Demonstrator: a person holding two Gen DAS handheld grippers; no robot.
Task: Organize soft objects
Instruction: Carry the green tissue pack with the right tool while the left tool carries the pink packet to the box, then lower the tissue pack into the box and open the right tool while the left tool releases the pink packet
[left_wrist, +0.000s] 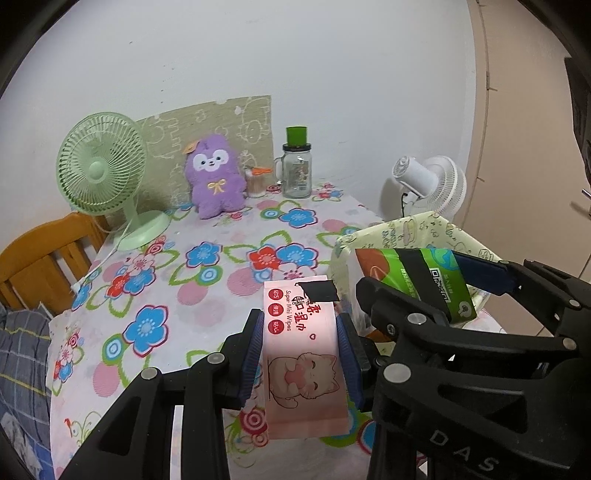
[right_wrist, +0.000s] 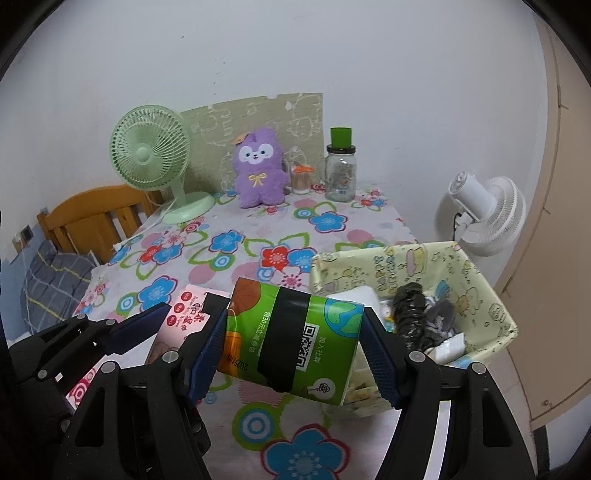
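Gripping one pack each — left gripper (left_wrist: 301, 354) jaws on wipes pack (left_wrist: 304, 354), right gripper (right_wrist: 295, 343) jaws on tissue pack (right_wrist: 291, 339).

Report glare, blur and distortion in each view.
Left wrist: pink wipes pack glows overexposed near its top; fisheye bends the wall edge; dark corners. Right wrist: green tissue pack sharp, print readable; same bowing; soft, even light, faint shadows.

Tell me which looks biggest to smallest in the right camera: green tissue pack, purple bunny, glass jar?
1. Green tissue pack, though it's closest to the camera.
2. Purple bunny.
3. Glass jar, a little smaller than the bunny beside it.
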